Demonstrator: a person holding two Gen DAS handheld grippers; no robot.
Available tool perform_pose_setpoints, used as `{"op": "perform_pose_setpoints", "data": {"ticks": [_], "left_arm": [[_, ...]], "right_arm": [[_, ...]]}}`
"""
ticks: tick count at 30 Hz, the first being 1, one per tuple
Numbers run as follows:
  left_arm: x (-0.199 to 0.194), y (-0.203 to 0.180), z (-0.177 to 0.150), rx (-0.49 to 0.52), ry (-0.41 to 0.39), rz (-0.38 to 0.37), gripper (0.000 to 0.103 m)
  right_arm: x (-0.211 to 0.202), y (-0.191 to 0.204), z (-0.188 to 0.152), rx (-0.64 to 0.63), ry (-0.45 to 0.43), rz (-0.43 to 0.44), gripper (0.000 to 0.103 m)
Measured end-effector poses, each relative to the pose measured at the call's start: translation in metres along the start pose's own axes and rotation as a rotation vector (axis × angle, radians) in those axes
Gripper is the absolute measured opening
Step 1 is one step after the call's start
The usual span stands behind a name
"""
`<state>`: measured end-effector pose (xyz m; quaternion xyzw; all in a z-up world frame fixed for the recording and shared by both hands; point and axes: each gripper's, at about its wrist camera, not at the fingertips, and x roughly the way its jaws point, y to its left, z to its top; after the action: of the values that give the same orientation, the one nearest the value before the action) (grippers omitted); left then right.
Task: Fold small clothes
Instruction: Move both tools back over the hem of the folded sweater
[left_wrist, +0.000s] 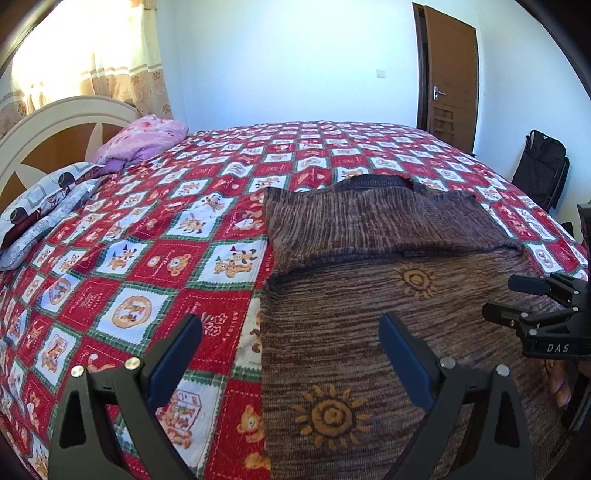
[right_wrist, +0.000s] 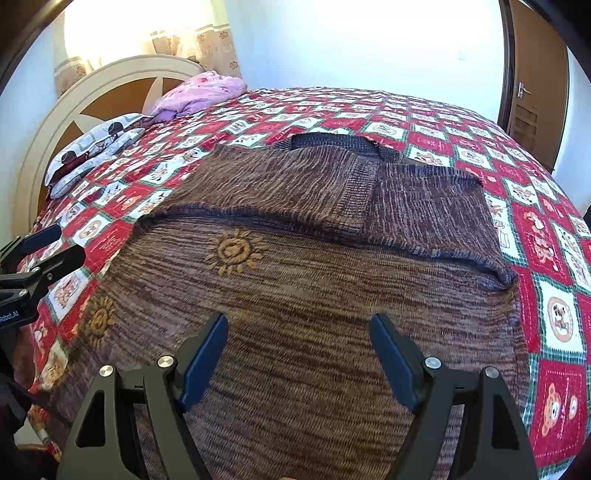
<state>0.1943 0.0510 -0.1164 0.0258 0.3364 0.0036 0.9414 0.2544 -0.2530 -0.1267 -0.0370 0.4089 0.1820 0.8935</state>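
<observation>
A brown knitted sweater (left_wrist: 351, 295) (right_wrist: 314, 280) with orange sun motifs lies flat on the red checked bedspread (left_wrist: 147, 240) (right_wrist: 557, 317). Both its sleeves (left_wrist: 369, 221) (right_wrist: 295, 184) are folded across the chest at the far end. My left gripper (left_wrist: 290, 325) hangs open over the sweater's left edge with nothing between its fingers; the right wrist view catches it at the left border (right_wrist: 68, 242). My right gripper (right_wrist: 299, 321) is open above the sweater's lower body, holding nothing. In the left wrist view it shows at the right border (left_wrist: 500, 295), with part of a hand behind it.
A pink blanket (left_wrist: 144, 140) and a grey patterned pillow (left_wrist: 48, 206) lie by the cream headboard (left_wrist: 48, 122) at the far left. A brown door (left_wrist: 450, 74) and a black bag (left_wrist: 543, 166) stand beyond the bed on the right. A curtained window (left_wrist: 92, 48) glows at the back.
</observation>
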Motion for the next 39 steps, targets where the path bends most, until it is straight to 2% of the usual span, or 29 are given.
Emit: {"op": "perform_pose_setpoints", "data": {"ticks": [15, 20, 29, 35, 39], "left_arm": [[-0.036, 0.013, -0.041, 0.045, 0.043, 0.008, 0.099], [-0.046, 0.017, -0.057, 0.046, 0.068, -0.007, 0.099], [-0.061, 0.007, -0.1, 0.061, 0.17, -0.082, 0.099], [-0.059, 0.008, -0.118, 0.008, 0.255, -0.149, 0.09], [-0.056, 0.006, -0.121, -0.012, 0.29, -0.187, 0.077]], "right_arm": [[-0.03, 0.014, -0.036, -0.021, 0.007, 0.008, 0.08], [-0.035, 0.018, -0.05, -0.022, 0.027, 0.012, 0.08], [-0.057, 0.024, -0.072, -0.018, 0.028, 0.017, 0.08], [-0.075, 0.024, -0.095, -0.023, 0.041, -0.009, 0.08], [-0.086, 0.017, -0.105, -0.004, 0.042, -0.019, 0.08]]}}
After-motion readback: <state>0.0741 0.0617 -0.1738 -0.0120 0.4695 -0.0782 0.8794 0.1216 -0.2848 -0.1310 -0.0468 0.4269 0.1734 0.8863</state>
